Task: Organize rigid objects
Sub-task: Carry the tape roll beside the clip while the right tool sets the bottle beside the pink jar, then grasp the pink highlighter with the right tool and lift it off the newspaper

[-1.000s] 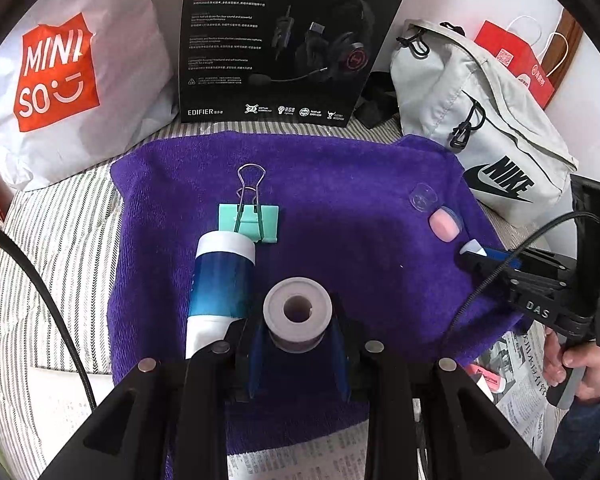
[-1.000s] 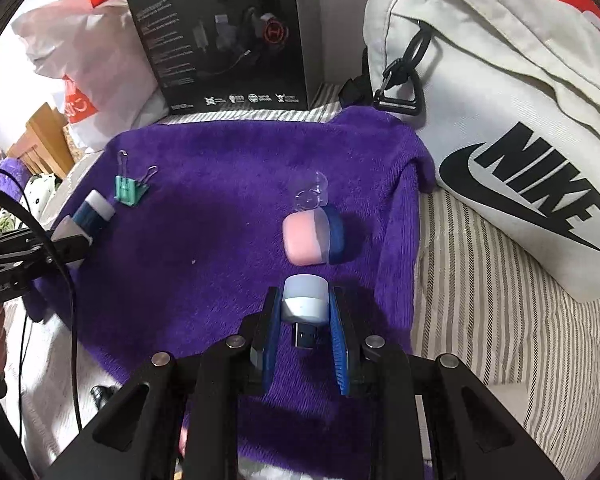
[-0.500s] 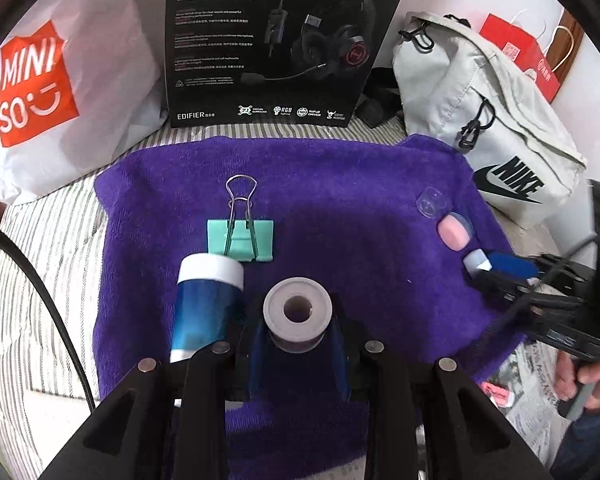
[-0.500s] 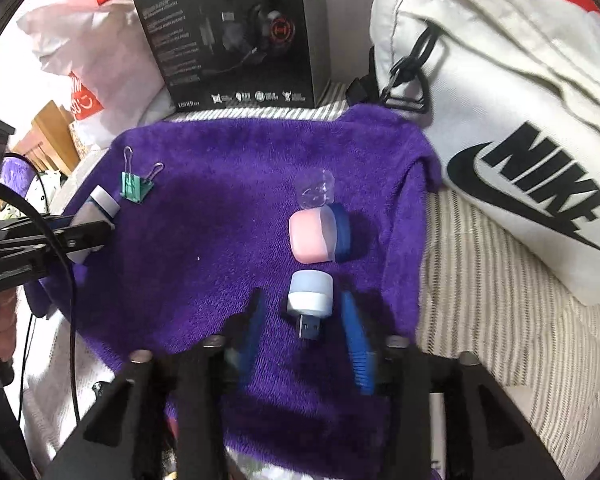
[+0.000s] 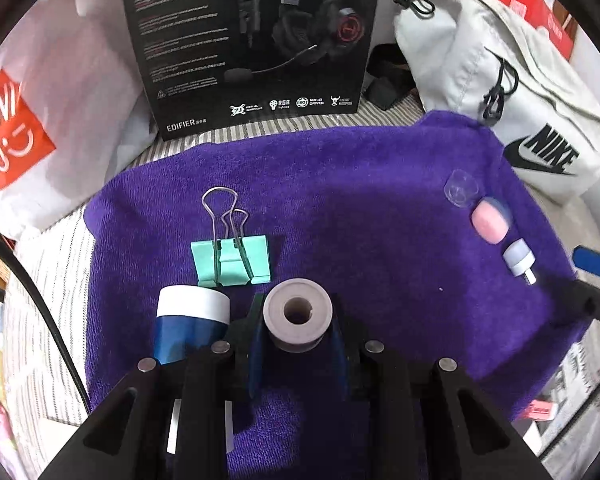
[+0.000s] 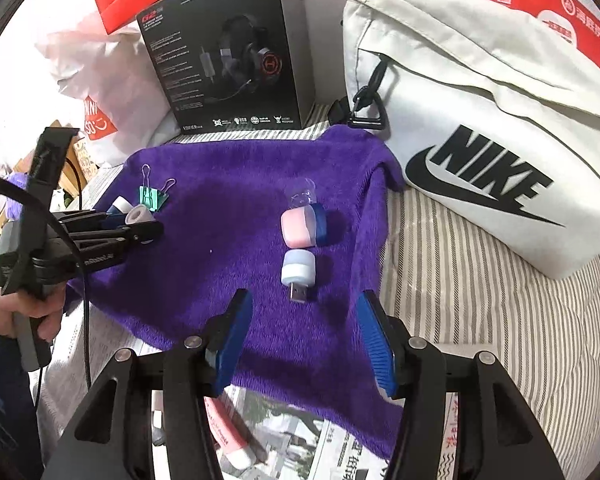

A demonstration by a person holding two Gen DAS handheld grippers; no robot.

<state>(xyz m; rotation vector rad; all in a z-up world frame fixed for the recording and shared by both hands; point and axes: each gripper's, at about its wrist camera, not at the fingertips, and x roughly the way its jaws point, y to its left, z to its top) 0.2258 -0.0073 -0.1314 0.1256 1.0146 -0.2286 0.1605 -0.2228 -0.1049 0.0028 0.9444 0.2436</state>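
Note:
A purple towel (image 5: pixel 340 200) (image 6: pixel 228 184) carries the objects. My left gripper (image 5: pixel 298 320) (image 6: pixel 140 224) is shut on a grey tape roll (image 5: pixel 298 316) (image 6: pixel 138 214), just above the towel's near left part. Beside it lie a blue-and-white tube (image 5: pixel 190 324) and a teal binder clip (image 5: pixel 232 258) (image 6: pixel 152 196). My right gripper (image 6: pixel 304 304) hangs over the towel's near edge, its jaws opening, nothing between them. Just beyond it lies a small white USB light (image 6: pixel 298 268) (image 5: pixel 520 258), then a pink-and-blue jar (image 6: pixel 304 226) (image 5: pixel 490 220) and a clear cap (image 6: pixel 300 196) (image 5: pixel 460 190).
A black headset box (image 5: pixel 252 40) (image 6: pixel 228 56) stands behind the towel. A white Nike bag (image 6: pixel 480 120) (image 5: pixel 500 80) lies at the right, a white Miniso bag (image 5: pixel 40 120) at the left. Newspaper (image 6: pixel 300 440) and a pink tube (image 6: pixel 228 440) lie near the front edge.
My right gripper let go of the USB light, opened and drew back and up. My left gripper carried the tape roll forward over the towel, next to the tube and clip.

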